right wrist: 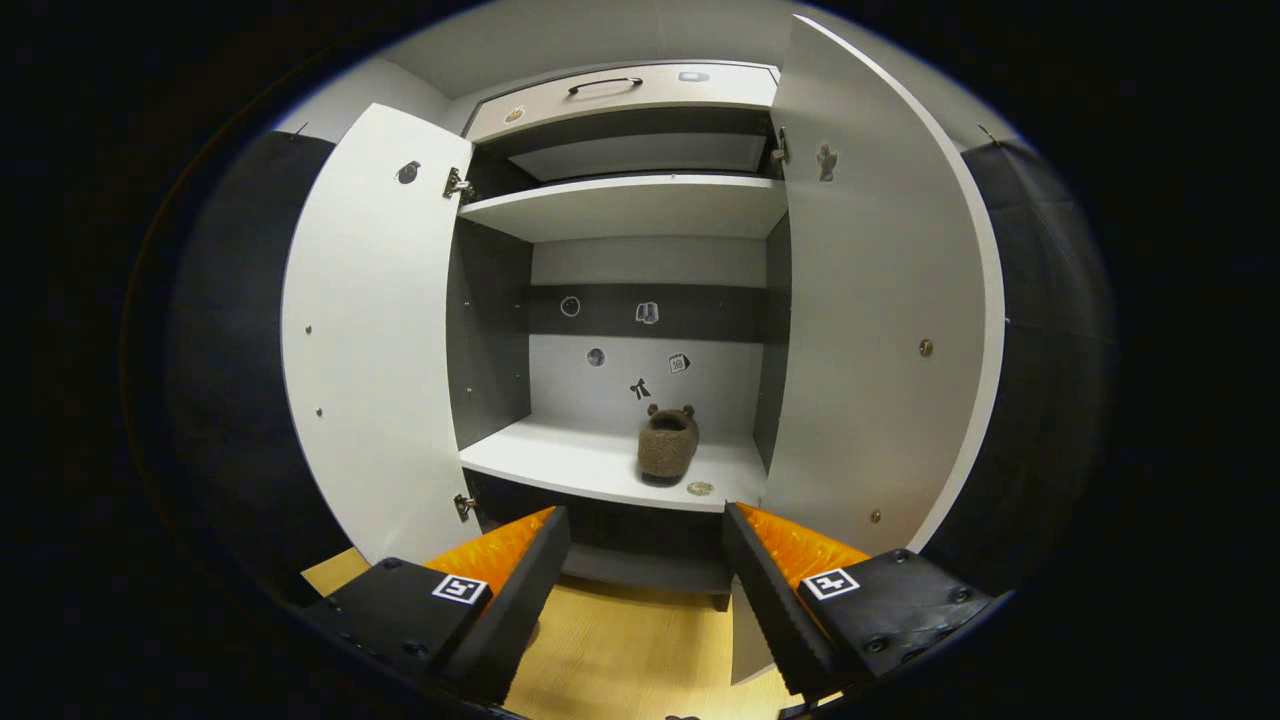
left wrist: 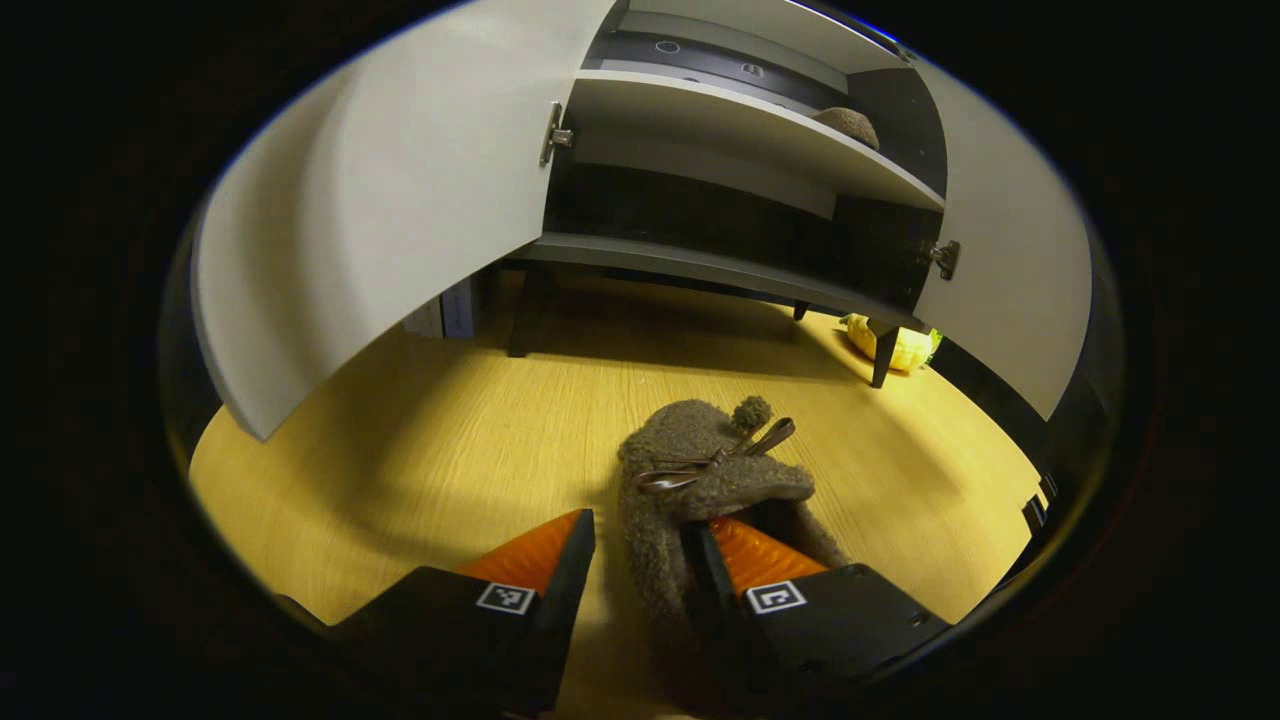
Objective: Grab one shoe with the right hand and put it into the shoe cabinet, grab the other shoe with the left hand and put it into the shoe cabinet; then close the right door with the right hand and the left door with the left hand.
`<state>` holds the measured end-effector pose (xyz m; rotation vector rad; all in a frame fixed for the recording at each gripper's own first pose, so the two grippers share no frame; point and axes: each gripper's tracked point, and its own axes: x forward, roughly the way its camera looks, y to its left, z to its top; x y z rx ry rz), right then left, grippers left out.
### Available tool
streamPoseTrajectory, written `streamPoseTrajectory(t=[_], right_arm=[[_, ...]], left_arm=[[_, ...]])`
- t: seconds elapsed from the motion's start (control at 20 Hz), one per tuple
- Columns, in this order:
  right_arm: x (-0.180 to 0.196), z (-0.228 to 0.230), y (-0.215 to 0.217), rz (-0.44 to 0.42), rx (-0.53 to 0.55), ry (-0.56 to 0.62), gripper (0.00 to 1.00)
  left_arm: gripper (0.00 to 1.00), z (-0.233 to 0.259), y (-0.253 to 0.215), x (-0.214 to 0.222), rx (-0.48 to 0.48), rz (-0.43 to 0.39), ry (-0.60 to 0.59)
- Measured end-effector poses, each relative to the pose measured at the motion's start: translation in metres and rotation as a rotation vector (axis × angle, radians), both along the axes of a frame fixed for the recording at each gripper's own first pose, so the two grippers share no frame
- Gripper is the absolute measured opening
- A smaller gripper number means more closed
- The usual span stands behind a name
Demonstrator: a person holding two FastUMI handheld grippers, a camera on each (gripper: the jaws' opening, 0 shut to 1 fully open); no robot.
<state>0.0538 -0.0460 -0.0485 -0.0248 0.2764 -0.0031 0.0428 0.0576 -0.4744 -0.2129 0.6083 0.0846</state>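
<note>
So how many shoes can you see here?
2. One shoe lies on the floor at the left gripper; the other shoe sits on the cabinet's shelf.

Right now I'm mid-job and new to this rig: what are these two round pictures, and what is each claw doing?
A person holds one two-finger claw in each hand, and a camera rides on each, looking forward along its fingers. In the left gripper view, the left claw is open low over the wooden floor. One finger sits inside the fuzzy brown shoe and the other outside its wall, so nothing is gripped yet. In the right gripper view, the right claw is open and empty, facing the shoe cabinet. Both doors stand open. The other shoe already sits on a shelf inside.
</note>
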Motion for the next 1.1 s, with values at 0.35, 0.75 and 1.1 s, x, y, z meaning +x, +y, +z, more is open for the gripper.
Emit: streamPoseTrajectory(t=[0.35, 0.75, 1.1], right_arm=[[-0.003, -0.003, 0.0, 0.003, -0.003, 0.014, 0.98], [-0.009, 0.003, 0.0, 0.027, 0.054, -0.011, 0.98], [-0.012, 0.017, 0.002, 0.064, 0.165, -0.052, 0.98]], left_arm=[[0.05, 0.004, 0.004, 0.001, 0.068, -0.007, 0.036], [0.05, 0.123, -0.01, -0.028, 0.074, -0.018, -0.098], [0.05, 0.286, -0.004, -0.037, 0.149, 0.04, -0.217]])
